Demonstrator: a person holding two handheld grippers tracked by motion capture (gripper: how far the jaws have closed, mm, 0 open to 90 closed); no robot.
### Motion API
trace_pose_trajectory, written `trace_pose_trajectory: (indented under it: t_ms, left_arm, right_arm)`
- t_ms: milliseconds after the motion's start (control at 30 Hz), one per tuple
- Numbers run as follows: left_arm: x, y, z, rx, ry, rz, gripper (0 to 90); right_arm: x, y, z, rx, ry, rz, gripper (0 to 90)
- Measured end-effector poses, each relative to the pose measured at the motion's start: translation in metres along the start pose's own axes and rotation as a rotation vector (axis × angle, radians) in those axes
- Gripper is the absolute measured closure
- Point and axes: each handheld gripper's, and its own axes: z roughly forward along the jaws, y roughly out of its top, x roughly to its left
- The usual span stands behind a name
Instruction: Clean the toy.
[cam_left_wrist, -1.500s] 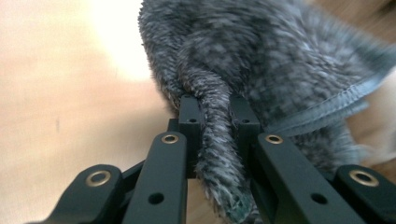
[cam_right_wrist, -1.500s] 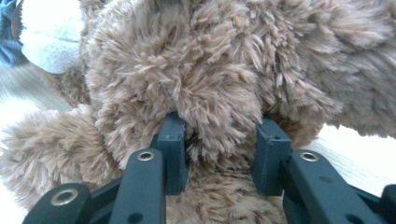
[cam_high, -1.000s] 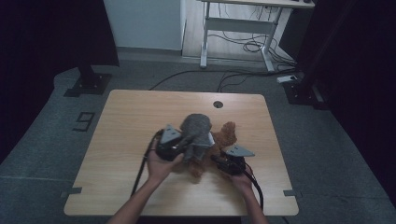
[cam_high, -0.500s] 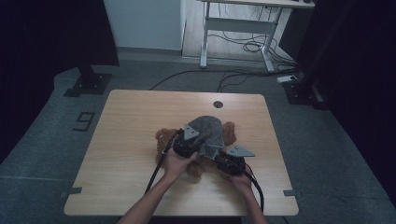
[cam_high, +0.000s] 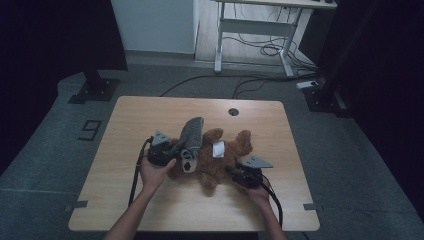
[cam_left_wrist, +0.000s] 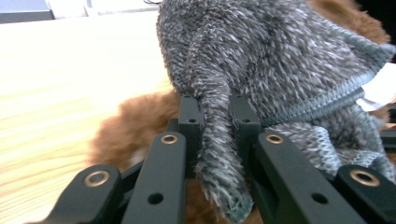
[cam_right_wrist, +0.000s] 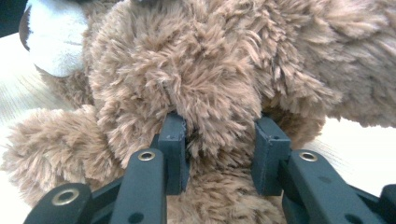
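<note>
Brown teddy bear (cam_high: 215, 160) lay at the centre of the bench (cam_high: 150, 115). Left tool (cam_left_wrist: 212, 116) was clenched on a fold of the grey knitted garment (cam_left_wrist: 280, 60), which stood at the bear's 10 o'clock. Right tool (cam_right_wrist: 219, 140), at the bear's 4 o'clock, was clamped on its plush limb.

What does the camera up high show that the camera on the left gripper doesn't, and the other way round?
High view alone: the whole table, both of the person's hands, the right gripper clamped on the brown teddy bear, a white tag on the bear, and the floor with a desk behind.

Left gripper view alone: its black fingers pinching a fold of the grey knitted garment, plus the stitched hem.

Both share the left gripper, the grey garment, the bear's brown fur and the wooden tabletop.
</note>
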Motion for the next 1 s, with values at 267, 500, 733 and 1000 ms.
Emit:
trace_pose_trajectory:
  t_ms: [267,500,733,1000]
  left_arm:
    - [0.018,-0.011,-0.009,-0.009,0.033,-0.031,78.4]
    - [0.047,-0.041,-0.013,0.045,0.068,-0.135,78.7]
    - [0.048,-0.071,0.004,0.160,0.069,-0.129,79.0]
    - [0.047,-0.053,-0.010,0.120,0.070,-0.111,79.0]
  right_arm:
    - [0.000,0.000,0.000,-0.001,0.000,0.001,62.7]
    - [0.000,0.000,0.001,-0.002,-0.001,0.005,62.7]
    - [-0.002,-0.001,0.001,0.000,0.000,0.010,62.9]
    - [-0.003,-0.001,0.001,-0.001,-0.001,0.017,63.0]
